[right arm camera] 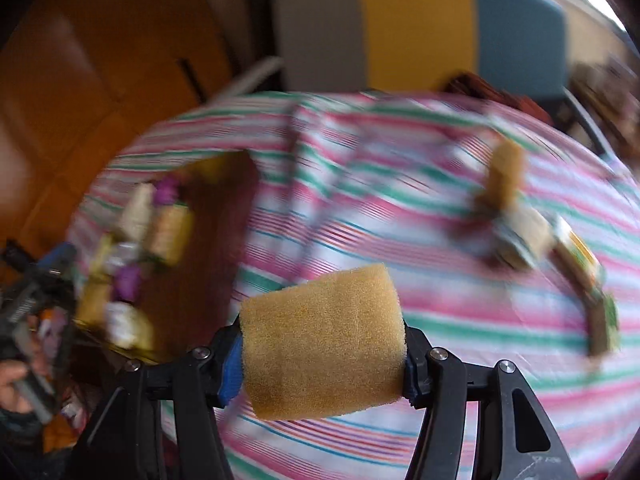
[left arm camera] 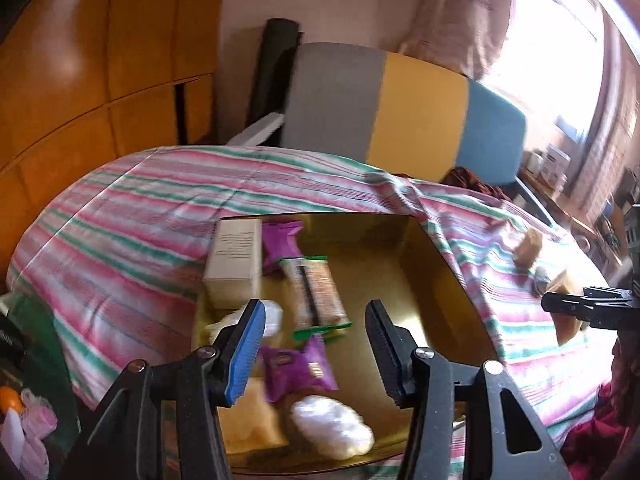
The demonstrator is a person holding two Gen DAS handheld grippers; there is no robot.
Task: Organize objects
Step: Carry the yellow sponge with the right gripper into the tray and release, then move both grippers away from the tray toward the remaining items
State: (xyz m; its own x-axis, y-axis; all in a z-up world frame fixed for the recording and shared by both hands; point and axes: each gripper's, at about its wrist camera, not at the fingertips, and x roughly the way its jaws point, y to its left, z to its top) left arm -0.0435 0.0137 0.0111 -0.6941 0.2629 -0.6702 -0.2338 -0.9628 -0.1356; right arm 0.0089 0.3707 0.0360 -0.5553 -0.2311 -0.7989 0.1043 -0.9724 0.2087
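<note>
Your right gripper (right arm camera: 322, 346) was clamped on a tan sponge (right arm camera: 322, 344), held above the striped cloth (right arm camera: 420, 240) near its front edge. Your left gripper (left arm camera: 316, 344) stood wide, holding nothing, over the gold tray (left arm camera: 400, 280) with its cream box (left arm camera: 236, 260), purple packets (left arm camera: 296, 368), snack bar (left arm camera: 318, 288) and white bundle (left arm camera: 332, 426) along the tray's left side. More sponges (right arm camera: 506, 172) lay toward the cloth's right edge.

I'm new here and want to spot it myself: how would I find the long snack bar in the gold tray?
Find the bed's striped sheet, then the gold tray lying on it. Near the tray's middle, just right of the cream box, lies the snack bar. It is the only long, narrow brown wrapper with green ends; the purple packets beside it are short and squat.
</note>
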